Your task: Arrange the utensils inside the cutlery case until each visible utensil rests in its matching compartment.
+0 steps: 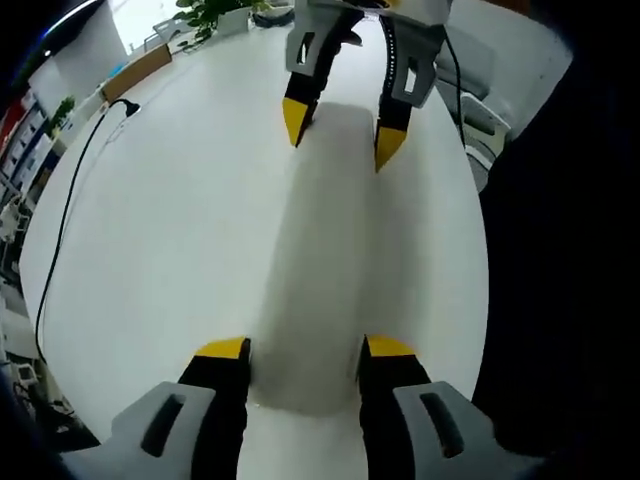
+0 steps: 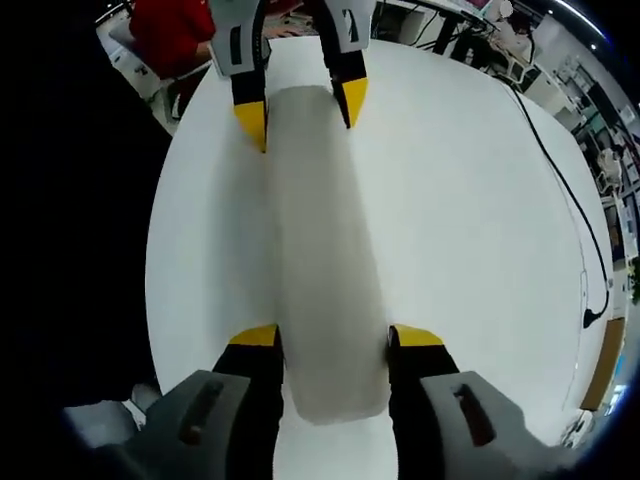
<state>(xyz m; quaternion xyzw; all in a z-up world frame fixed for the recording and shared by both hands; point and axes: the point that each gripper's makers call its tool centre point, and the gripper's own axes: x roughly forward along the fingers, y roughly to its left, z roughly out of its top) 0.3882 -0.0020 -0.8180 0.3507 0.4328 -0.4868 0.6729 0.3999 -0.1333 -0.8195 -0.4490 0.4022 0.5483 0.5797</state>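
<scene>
Two hand-held grippers, one long white cutlery case [image 2: 325, 270]. Lay lengthwise on the white counter [image 1: 170, 250], plain, pale and smooth-topped, between both sets of jaws. Left hand-held gripper [image 1: 305, 348] spread open astride the near end; right hand-held gripper [image 1: 340, 135] faced it, parted over the far end. One black cable [image 1: 70, 200] beyond, left.

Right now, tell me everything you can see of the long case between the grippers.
The case is a long, plain, off-white box with rounded corners, matte like frosted plastic. It lies flat on the white table, and nothing inside it shows. One end sits between the jaws of the left gripper, the other between those of the right gripper. Both pairs flank it closely, but contact is unclear.
</scene>
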